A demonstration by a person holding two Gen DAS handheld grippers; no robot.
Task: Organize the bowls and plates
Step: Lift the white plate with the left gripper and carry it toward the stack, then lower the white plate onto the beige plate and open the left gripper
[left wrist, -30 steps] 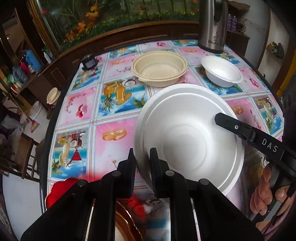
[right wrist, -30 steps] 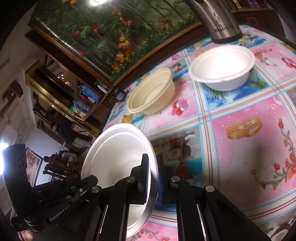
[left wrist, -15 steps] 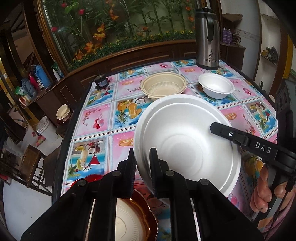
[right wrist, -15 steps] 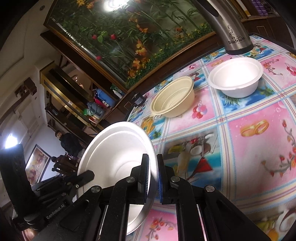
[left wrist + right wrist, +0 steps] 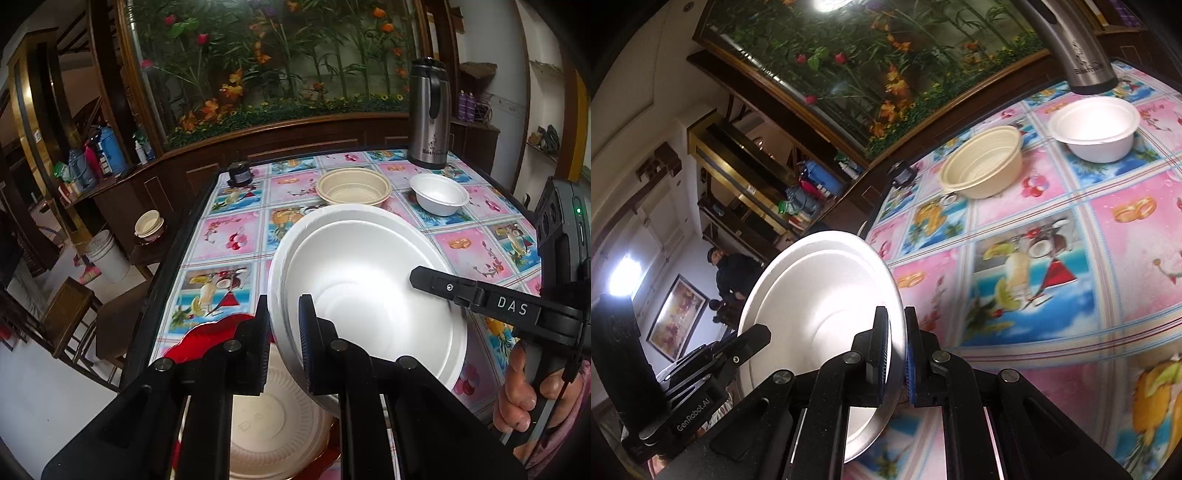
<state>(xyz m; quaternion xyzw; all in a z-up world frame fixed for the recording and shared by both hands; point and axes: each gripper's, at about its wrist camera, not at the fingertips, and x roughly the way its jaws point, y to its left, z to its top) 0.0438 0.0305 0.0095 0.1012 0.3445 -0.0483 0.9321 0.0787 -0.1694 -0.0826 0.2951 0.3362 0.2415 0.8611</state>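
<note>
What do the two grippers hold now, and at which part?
Both hold the same white foam plate by its rim: the left gripper at one edge, the right gripper at the opposite edge.

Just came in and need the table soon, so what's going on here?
A person is sorting dishes with a gripper in each hand. Both the left gripper and the right gripper are shut on opposite rims of one white plate, held tilted above the table. Below it lies a cream plate on a red tray. A cream bowl and a white bowl sit farther back by a flask.
</note>
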